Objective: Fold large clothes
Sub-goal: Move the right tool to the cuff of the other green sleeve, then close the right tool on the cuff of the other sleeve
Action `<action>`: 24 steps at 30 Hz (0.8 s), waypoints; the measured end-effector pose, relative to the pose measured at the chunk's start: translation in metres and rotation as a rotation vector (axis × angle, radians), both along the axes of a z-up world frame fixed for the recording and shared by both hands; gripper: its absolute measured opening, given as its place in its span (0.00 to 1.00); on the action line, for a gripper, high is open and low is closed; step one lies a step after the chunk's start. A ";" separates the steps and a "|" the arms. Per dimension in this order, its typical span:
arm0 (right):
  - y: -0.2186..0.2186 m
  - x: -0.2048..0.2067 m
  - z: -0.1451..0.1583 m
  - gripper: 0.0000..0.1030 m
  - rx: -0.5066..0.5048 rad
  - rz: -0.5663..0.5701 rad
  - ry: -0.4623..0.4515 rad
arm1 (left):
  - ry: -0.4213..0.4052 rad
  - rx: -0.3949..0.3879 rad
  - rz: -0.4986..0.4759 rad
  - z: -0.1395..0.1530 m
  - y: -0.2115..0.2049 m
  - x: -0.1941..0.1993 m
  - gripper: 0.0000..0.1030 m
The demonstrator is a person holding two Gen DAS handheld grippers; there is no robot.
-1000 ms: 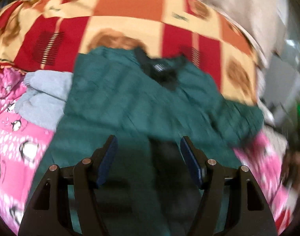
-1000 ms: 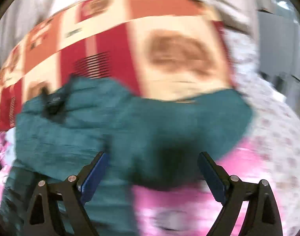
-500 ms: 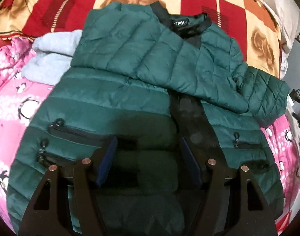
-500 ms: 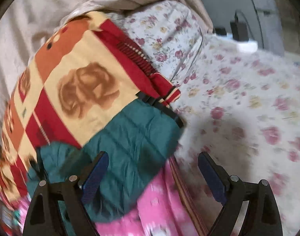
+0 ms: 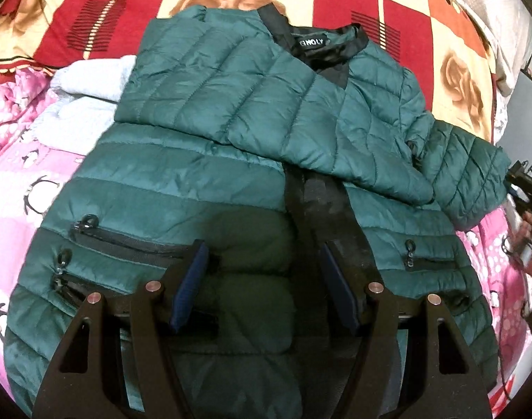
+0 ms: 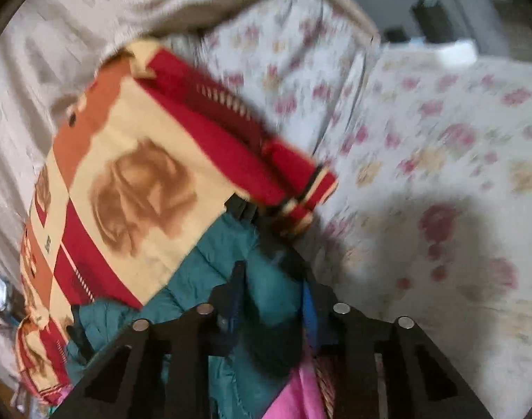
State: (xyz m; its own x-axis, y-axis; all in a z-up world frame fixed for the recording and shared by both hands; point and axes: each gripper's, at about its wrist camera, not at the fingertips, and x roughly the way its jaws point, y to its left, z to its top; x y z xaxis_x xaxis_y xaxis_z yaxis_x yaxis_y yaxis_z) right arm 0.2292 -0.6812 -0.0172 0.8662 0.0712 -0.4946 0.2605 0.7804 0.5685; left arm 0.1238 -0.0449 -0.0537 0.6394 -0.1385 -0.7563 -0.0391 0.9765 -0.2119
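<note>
A dark green quilted jacket (image 5: 203, 181) lies front-up on the bed, its left sleeve folded across the chest. Its other sleeve (image 5: 468, 174) sticks out to the right. My left gripper (image 5: 262, 279) is open and empty, hovering over the jacket's lower front beside the black zipper band. My right gripper (image 6: 271, 296) is closed on the end of the green sleeve (image 6: 266, 279) at the bed's right side; it also shows in the left wrist view (image 5: 521, 188) at the sleeve's cuff.
A red, cream and orange blanket (image 5: 335, 3) lies behind the jacket. A grey garment (image 5: 81, 94) sits at the jacket's left on pink penguin bedding (image 5: 14, 160). A floral sheet (image 6: 440, 146) covers the area to the right.
My right gripper was open and has closed on the sleeve's end. My left gripper moved closer over the jacket, then held still, open.
</note>
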 end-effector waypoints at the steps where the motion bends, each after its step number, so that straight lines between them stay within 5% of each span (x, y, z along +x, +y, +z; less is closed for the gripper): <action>1: 0.002 -0.008 0.006 0.22 -0.017 0.002 0.003 | -0.009 0.016 0.013 0.001 0.001 -0.001 0.65; 12: 0.007 -0.163 0.108 0.14 -0.093 -0.086 -0.107 | -0.020 0.015 0.085 0.002 0.025 -0.009 0.65; 16: 0.025 -0.193 0.127 0.12 -0.078 -0.057 -0.136 | -0.080 0.052 0.095 0.017 0.031 -0.021 0.65; 21: 0.060 -0.195 0.119 0.13 -0.071 0.002 -0.069 | -0.103 0.038 0.101 0.027 0.045 -0.034 0.65; 23: 0.065 -0.199 0.107 0.19 -0.068 -0.014 -0.034 | -0.094 0.031 0.104 0.026 0.049 -0.035 0.65; 24: 0.066 -0.201 0.097 0.38 -0.081 -0.035 0.012 | -0.091 0.030 0.106 0.026 0.051 -0.036 0.65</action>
State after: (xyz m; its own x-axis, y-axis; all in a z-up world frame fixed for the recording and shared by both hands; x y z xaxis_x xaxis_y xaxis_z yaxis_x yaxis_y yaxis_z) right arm 0.0287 -0.6154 0.0803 0.8614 0.0003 -0.5080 0.2947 0.8143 0.5001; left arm 0.0878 0.0062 -0.0278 0.7152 -0.0445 -0.6975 -0.1248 0.9738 -0.1901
